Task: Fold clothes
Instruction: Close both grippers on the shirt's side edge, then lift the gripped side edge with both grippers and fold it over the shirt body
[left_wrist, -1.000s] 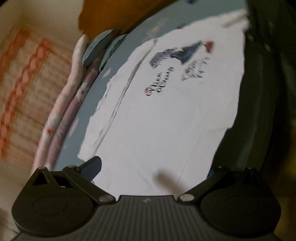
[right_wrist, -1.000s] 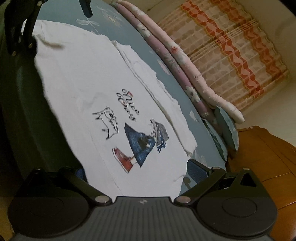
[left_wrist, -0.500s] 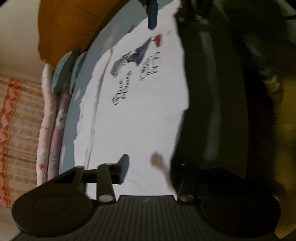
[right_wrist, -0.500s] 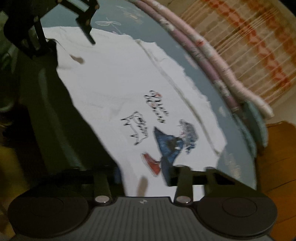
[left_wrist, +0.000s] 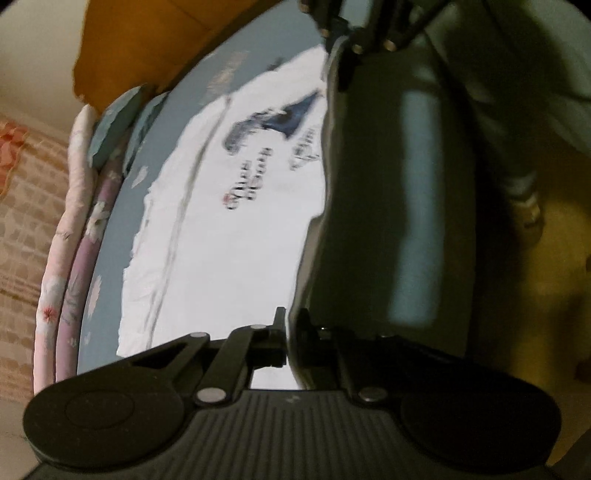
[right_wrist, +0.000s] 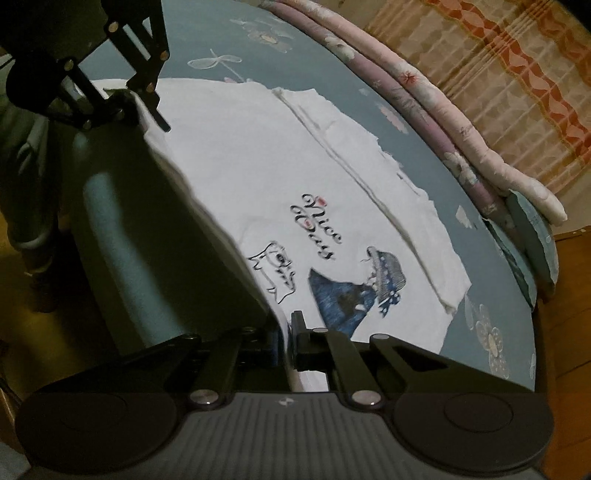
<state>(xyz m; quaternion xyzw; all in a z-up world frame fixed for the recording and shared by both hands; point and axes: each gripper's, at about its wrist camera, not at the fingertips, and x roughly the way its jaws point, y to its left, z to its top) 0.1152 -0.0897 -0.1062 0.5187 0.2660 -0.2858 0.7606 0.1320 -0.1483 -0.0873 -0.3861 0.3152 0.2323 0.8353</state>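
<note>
A white T-shirt (right_wrist: 258, 177) with a printed girl in a hat and the words "Nice Day" lies on a blue bed sheet (right_wrist: 491, 317); its far side is folded over. It also shows in the left wrist view (left_wrist: 229, 251). My right gripper (right_wrist: 290, 328) is shut on the shirt's near edge beside the print. My left gripper (left_wrist: 291, 328) is shut on the same near edge at the other end, and it shows in the right wrist view (right_wrist: 144, 107). The right gripper shows at the top of the left wrist view (left_wrist: 347, 55).
Rolled floral quilts (right_wrist: 424, 92) and blue pillows (right_wrist: 532, 254) lie along the far side of the bed. A patterned orange curtain (right_wrist: 509, 59) hangs behind. A wooden headboard (left_wrist: 147, 40) stands at one end. The dark bed side (right_wrist: 122, 240) drops off below the grippers.
Both grippers have gone from open to shut on the near edge of the shirt, which now lifts slightly along that edge.
</note>
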